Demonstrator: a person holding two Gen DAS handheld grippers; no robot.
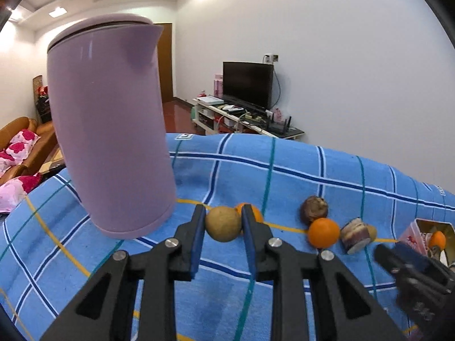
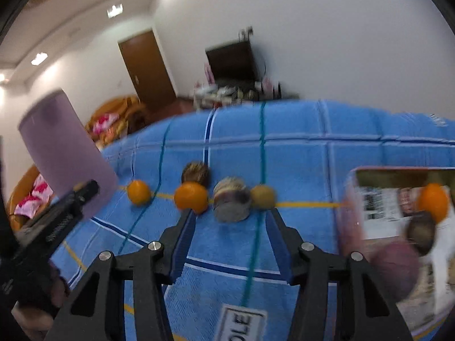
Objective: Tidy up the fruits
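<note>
A tall lilac kettle [image 1: 109, 130] is seen standing on the blue checked cloth [image 1: 284, 170], close to the left of the left gripper [image 1: 223, 223] and crowding that side of the view. Behind the cloth, a dark television [image 1: 247, 85] on a low white stand [image 1: 227, 116] is set against the far wall, and a brown sofa with pink cushions [image 1: 20, 145] is visible at the left edge.

A row of fruit is laid along a yellow stripe of the cloth. In the left wrist view, a brownish-green round fruit [image 1: 223, 223] is clamped between the blue pads [image 1: 199, 236] of the left gripper, both pads pressed against its sides. An orange [image 1: 254, 213] is partly hidden just behind the right pad. Further right, a dark brown fruit [image 1: 314, 209] is seen touching a second orange [image 1: 323, 232], with a cut purple-and-white fruit [image 1: 355, 234] beside it. A box [image 1: 426, 227] holding another orange lies at the far right, and the right gripper [image 1: 403, 264] is seen blurred in front of it.

In the right wrist view, which is blurred, the right gripper [image 2: 230, 221] is held with its fingers apart, nothing pressed between them. The cut fruit [image 2: 231, 203] lies just ahead of the fingertips, between an orange [image 2: 190, 197] near the left finger and a small greenish fruit [image 2: 263, 196] near the right one. The box [image 2: 398, 213] is seen to the right.
</note>
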